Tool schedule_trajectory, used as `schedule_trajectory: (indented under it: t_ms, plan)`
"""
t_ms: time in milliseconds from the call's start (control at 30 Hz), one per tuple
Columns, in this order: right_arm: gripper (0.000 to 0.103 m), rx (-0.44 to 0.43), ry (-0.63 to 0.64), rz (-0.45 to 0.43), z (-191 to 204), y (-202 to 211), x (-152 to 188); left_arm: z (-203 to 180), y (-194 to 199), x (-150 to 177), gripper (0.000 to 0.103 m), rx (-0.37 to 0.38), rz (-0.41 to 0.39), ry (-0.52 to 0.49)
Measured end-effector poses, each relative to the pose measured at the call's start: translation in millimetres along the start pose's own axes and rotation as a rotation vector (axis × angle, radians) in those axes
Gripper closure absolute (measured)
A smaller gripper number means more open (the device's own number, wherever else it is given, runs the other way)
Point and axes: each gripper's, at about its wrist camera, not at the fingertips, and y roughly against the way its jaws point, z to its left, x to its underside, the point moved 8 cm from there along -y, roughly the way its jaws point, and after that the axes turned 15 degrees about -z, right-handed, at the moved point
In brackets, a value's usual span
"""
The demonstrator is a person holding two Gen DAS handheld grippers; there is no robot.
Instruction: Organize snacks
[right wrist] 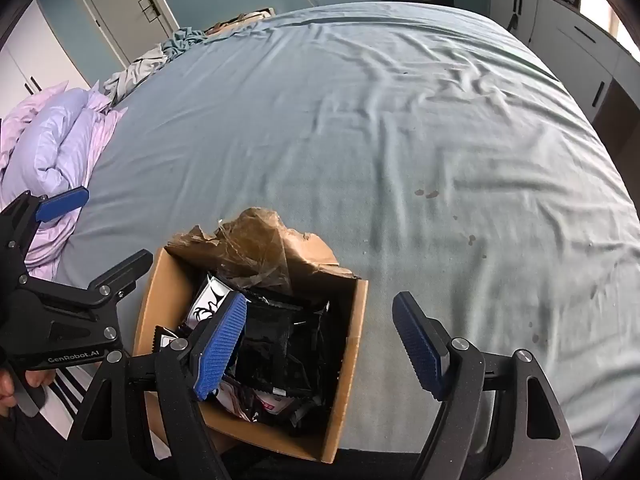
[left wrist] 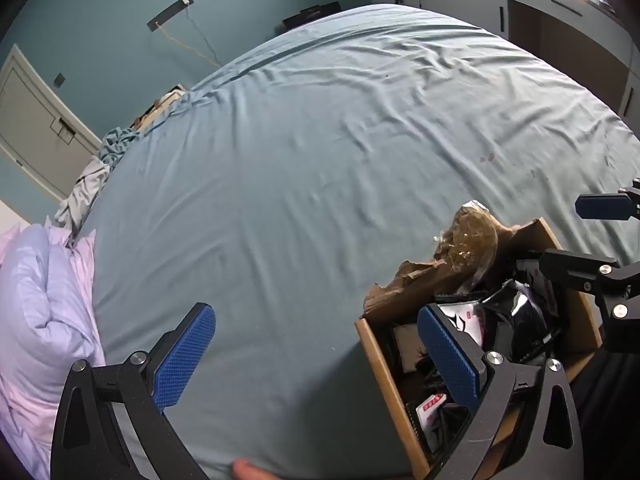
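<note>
An open cardboard box [right wrist: 352, 320] sits at the near edge of the bed, full of black and white snack packets [right wrist: 280, 340]. Its torn flap with clear tape [right wrist: 256, 248] sticks up at the far side. The box also shows in the left wrist view [left wrist: 380, 360], at lower right. My right gripper [right wrist: 320, 344] is open and empty, its left finger over the box and its right finger over the sheet. My left gripper [left wrist: 316, 356] is open and empty over the bare sheet, just left of the box. Each gripper shows at the edge of the other's view.
A blue-grey sheet [right wrist: 360, 140] covers the wide bed. A lilac duvet [right wrist: 52, 148] is bunched at the left edge, with crumpled cloth [right wrist: 160, 56] behind it. White cabinets [right wrist: 580, 52] stand along the right, a door [right wrist: 124, 4] at the far left.
</note>
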Motion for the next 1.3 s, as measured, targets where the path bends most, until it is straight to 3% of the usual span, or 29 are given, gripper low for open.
schedule_trajectory:
  t_ms: [167, 300, 467, 567, 667, 767, 967, 1100, 1200, 1267, 1300]
  plan:
    - [0.028, 0.001, -0.008, -0.003, 0, -5, -2, -1, 0, 0, 0.000, 0.006, 0.000, 0.006]
    - [0.028, 0.002, 0.001, -0.064, -10, 3, -17, 6, -7, -1, 0.000, 0.009, -0.013, 0.027]
    - [0.028, 0.098, -0.046, -0.162, -47, 0, -43, 52, -25, -18, 0.000, -0.149, -0.088, 0.041]
    - [0.028, 0.235, -0.016, -0.198, -78, -18, -50, 72, -53, -18, 0.000, -0.125, -0.079, 0.056]
    - [0.028, 0.340, -0.004, -0.095, -113, -57, -44, 85, -91, -4, 0.000, -0.086, -0.005, 0.148]
    - [0.028, 0.343, -0.106, -0.009, -136, -92, -27, 94, -124, 11, 0.000, -0.036, 0.049, 0.237]
    - [0.028, 0.396, -0.166, 0.124, -159, -138, -10, 110, -175, 58, 0.000, -0.096, 0.177, 0.259]
    - [0.024, 0.411, -0.077, 0.066, -154, -144, -25, 114, -177, 64, 0.000, -0.021, 0.110, 0.410]
    - [0.000, 0.421, 0.032, -0.030, -164, -137, -25, 107, -173, 64, 0.000, 0.005, -0.008, 0.378]
    - [0.000, 0.337, 0.014, -0.095, -170, -138, -16, 100, -165, 66, 0.000, 0.039, -0.108, 0.333]
    - [0.000, 0.305, 0.028, -0.128, -170, -138, -16, 98, -162, 68, 0.000, 0.049, -0.123, 0.338]
